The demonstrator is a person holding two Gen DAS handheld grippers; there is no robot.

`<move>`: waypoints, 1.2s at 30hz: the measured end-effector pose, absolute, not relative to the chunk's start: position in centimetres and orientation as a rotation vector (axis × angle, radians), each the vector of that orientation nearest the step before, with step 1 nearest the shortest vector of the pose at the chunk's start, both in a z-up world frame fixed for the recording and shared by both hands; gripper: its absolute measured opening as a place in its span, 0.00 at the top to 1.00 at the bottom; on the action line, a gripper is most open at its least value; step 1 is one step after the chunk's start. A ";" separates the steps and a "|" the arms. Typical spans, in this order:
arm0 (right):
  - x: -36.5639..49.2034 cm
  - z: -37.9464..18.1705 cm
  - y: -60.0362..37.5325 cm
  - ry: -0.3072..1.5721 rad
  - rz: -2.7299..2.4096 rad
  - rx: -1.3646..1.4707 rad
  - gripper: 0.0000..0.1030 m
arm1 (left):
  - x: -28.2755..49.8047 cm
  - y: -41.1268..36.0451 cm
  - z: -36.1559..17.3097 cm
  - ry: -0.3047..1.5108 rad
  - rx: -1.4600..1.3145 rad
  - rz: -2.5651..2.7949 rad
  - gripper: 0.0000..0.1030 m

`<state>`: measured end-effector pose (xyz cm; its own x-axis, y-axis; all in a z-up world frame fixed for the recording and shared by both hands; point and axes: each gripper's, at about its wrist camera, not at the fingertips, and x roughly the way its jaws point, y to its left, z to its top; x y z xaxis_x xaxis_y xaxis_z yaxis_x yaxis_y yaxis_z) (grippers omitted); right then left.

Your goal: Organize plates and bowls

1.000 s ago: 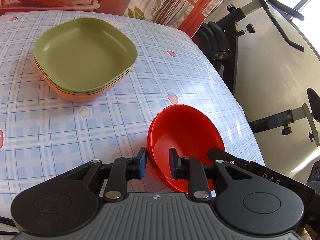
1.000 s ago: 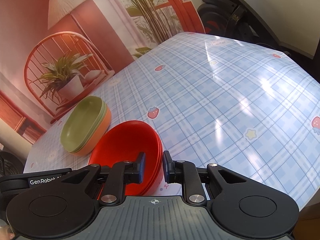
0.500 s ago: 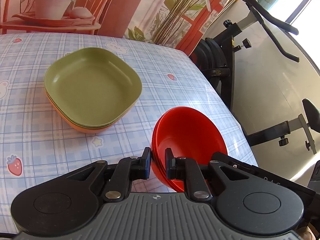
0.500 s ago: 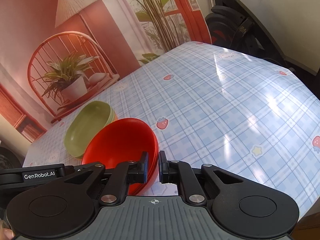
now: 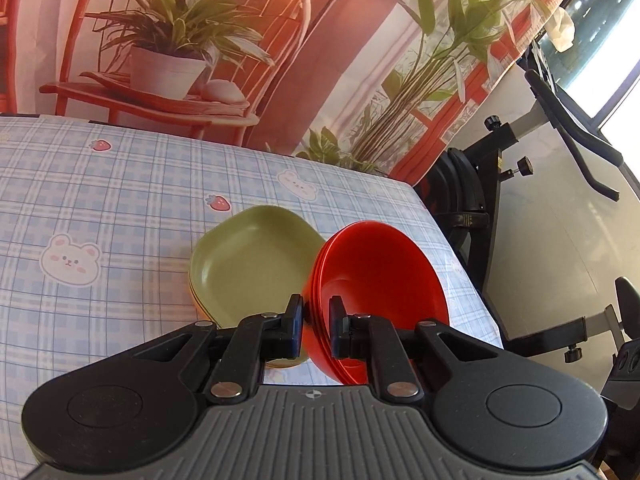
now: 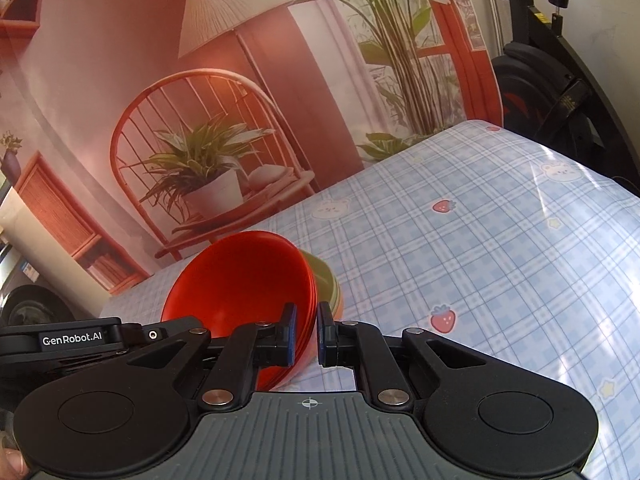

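Note:
A stack of red bowls (image 5: 376,280) is held in the air between both grippers. My left gripper (image 5: 316,330) is shut on its left rim. My right gripper (image 6: 307,332) is shut on its right rim, where the stack (image 6: 240,280) shows tilted. A stack of square plates, green on top of orange (image 5: 252,268), sits on the checked tablecloth (image 5: 100,208) just beyond and left of the bowls. In the right wrist view only a green and orange edge of the plates (image 6: 326,280) shows behind the bowls.
The table's far edge meets a printed backdrop with a chair and plants (image 5: 180,60). An exercise bike (image 5: 520,168) stands off the table's right side. The left gripper's body (image 6: 80,338) shows at the left of the right wrist view.
Both grippers have lifted the red bowls up and carried them toward the plate stack. The bowls now overlap the plates' near right edge in view.

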<state>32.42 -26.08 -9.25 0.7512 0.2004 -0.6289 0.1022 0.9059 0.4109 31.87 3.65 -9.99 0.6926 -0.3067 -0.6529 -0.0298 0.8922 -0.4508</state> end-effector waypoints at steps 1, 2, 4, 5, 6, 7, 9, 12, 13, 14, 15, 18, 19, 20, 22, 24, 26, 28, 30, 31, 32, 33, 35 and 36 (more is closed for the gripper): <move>33.0 -9.2 -25.5 0.721 0.066 0.443 0.91 | 32.2 4.2 -9.9 0.801 -0.462 -0.156 0.87; 33.4 -9.2 -25.1 0.718 0.072 0.443 0.91 | 32.4 5.0 -9.8 0.804 -0.471 -0.149 0.87; 34.6 -9.0 -24.6 0.718 0.085 0.455 0.91 | 33.1 5.9 -9.8 0.812 -0.488 -0.137 0.88; 35.1 -8.9 -24.5 0.719 0.089 0.462 0.91 | 33.4 6.2 -9.6 0.814 -0.490 -0.134 0.88; 35.5 -8.7 -24.3 0.718 0.090 0.466 0.91 | 33.7 6.4 -9.4 0.814 -0.488 -0.132 0.90; 36.1 -8.5 -24.2 0.717 0.088 0.467 0.91 | 34.0 6.7 -9.2 0.811 -0.482 -0.129 0.90; 37.0 -8.2 -23.9 0.713 0.082 0.461 0.92 | 34.8 7.0 -8.5 0.799 -0.467 -0.125 0.90; 38.3 -7.8 -23.8 0.695 0.082 0.461 0.92 | 36.0 7.4 -7.9 0.785 -0.444 -0.109 0.91; 38.8 -7.9 -23.8 0.688 0.078 0.460 0.92 | 36.5 7.4 -7.9 0.787 -0.429 -0.107 0.91; 39.1 -8.0 -23.8 0.685 0.071 0.458 0.93 | 36.9 7.3 -8.1 0.791 -0.418 -0.107 0.91; 39.3 -8.2 -23.8 0.687 0.067 0.459 0.93 | 37.1 7.2 -8.3 0.795 -0.409 -0.106 0.91; 40.0 -9.6 -24.1 0.715 0.042 0.478 0.94 | 37.9 7.1 -9.6 0.816 -0.409 -0.102 0.91; 40.1 -10.4 -24.1 0.728 0.030 0.478 0.94 | 38.0 7.1 -10.0 0.821 -0.412 -0.104 0.91; 40.2 -10.9 -24.1 0.741 0.021 0.477 0.94 | 38.1 7.0 -10.5 0.829 -0.411 -0.108 0.91; 40.2 -11.9 -24.3 0.750 -0.001 0.476 0.94 | 38.4 6.7 -11.3 0.843 -0.409 -0.124 0.91; 40.4 -12.6 -24.6 0.759 -0.010 0.491 0.95 | 38.8 6.4 -12.2 0.865 -0.391 -0.123 0.91; 40.4 -13.2 -24.8 0.755 -0.010 0.497 0.94 | 39.2 6.6 -13.3 0.892 -0.413 -0.116 0.91; 40.6 -13.5 -24.8 0.765 -0.008 0.494 0.94 | 39.3 6.9 -14.0 0.905 -0.431 -0.109 0.91; 40.6 -13.7 -24.7 0.768 -0.004 0.491 0.94 | 39.3 6.7 -13.9 0.893 -0.407 -0.114 0.91; 40.7 -13.7 -24.8 0.770 -0.008 0.485 0.94 | 39.4 6.6 -13.8 0.892 -0.398 -0.116 0.91; 40.7 -13.8 -24.8 0.773 -0.012 0.482 0.94 | 39.4 6.6 -13.7 0.890 -0.396 -0.119 0.91; 40.8 -13.9 -24.8 0.776 -0.017 0.480 0.94 | 39.5 6.5 -13.6 0.888 -0.395 -0.122 0.91; 40.9 -14.2 -25.0 0.786 -0.028 0.485 0.95 | 39.6 6.4 -13.6 0.888 -0.383 -0.122 0.91; 40.9 -14.5 -25.0 0.793 -0.031 0.485 0.95 | 39.6 6.4 -13.7 0.890 -0.378 -0.119 0.91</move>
<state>40.91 -25.04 -14.45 0.7071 0.1519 -0.6906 0.2054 0.8904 0.4062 39.61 6.42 -13.67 0.6275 -0.2562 -0.7353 -0.0548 0.9274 -0.3700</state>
